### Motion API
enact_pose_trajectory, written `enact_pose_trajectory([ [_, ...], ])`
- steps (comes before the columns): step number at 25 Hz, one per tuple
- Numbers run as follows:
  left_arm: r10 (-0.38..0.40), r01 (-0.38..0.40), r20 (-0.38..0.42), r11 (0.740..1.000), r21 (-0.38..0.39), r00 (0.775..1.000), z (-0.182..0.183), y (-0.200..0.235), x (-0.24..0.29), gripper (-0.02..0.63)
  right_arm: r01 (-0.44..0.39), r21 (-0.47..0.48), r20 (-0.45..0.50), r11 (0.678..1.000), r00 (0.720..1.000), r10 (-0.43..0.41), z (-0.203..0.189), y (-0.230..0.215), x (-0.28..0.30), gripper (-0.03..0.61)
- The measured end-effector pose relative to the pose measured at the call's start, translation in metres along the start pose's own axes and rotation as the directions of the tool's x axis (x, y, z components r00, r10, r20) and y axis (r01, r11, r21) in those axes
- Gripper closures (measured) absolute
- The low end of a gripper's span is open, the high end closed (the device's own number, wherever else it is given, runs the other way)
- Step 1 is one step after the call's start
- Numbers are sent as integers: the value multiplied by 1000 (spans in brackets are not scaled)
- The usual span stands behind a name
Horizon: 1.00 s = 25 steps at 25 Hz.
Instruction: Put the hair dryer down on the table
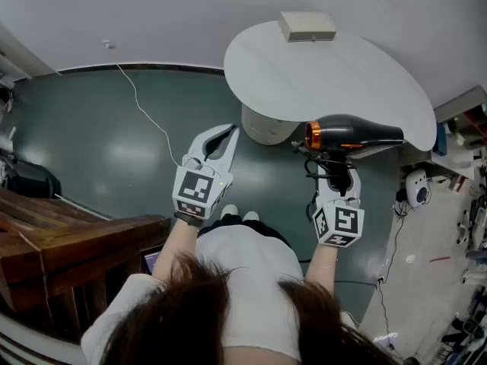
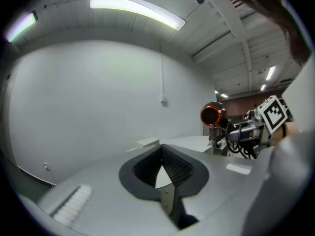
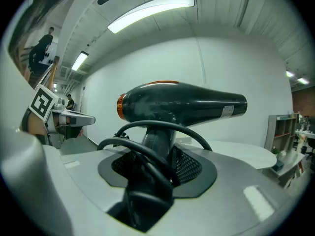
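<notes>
The black hair dryer (image 1: 354, 134) with an orange rear ring is held upright by its handle, its nozzle pointing right. My right gripper (image 1: 335, 176) is shut on that handle, and the cord (image 1: 312, 166) loops beside it. In the right gripper view the dryer (image 3: 182, 102) stands between the mesh pads (image 3: 189, 166), with the black cord (image 3: 147, 132) coiled in front. It hangs at the near edge of the round white table (image 1: 327, 74). My left gripper (image 1: 230, 131) floats to the left, jaws slightly open with nothing between them. From the left gripper view the dryer (image 2: 211, 114) appears at the right.
A beige box (image 1: 307, 26) lies on the table's far side. The table's pale pedestal (image 1: 266, 124) stands below its top. A dark wooden bench (image 1: 68, 242) is at the left, a thin white cable (image 1: 144, 109) crosses the green floor, and a white device (image 1: 415, 187) sits among clutter at the right.
</notes>
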State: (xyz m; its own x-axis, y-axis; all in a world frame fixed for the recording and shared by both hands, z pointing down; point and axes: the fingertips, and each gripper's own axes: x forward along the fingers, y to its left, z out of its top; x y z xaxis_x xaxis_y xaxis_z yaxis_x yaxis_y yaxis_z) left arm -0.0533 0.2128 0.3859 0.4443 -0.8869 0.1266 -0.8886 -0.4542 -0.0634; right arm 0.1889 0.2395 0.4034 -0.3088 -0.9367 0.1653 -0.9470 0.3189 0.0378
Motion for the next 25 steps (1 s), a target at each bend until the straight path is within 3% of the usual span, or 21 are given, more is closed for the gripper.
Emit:
enact_pose_trajectory([
  [16, 24, -25, -7, 1000, -18, 1000, -20, -6, -13, 558, -40, 53, 14, 998, 999, 39, -7, 2, 2, 385],
  [25, -7, 7, 11, 1000, -21, 1000, -17, 52, 52, 557, -31, 49, 7, 998, 999, 31, 4, 5, 87, 385],
])
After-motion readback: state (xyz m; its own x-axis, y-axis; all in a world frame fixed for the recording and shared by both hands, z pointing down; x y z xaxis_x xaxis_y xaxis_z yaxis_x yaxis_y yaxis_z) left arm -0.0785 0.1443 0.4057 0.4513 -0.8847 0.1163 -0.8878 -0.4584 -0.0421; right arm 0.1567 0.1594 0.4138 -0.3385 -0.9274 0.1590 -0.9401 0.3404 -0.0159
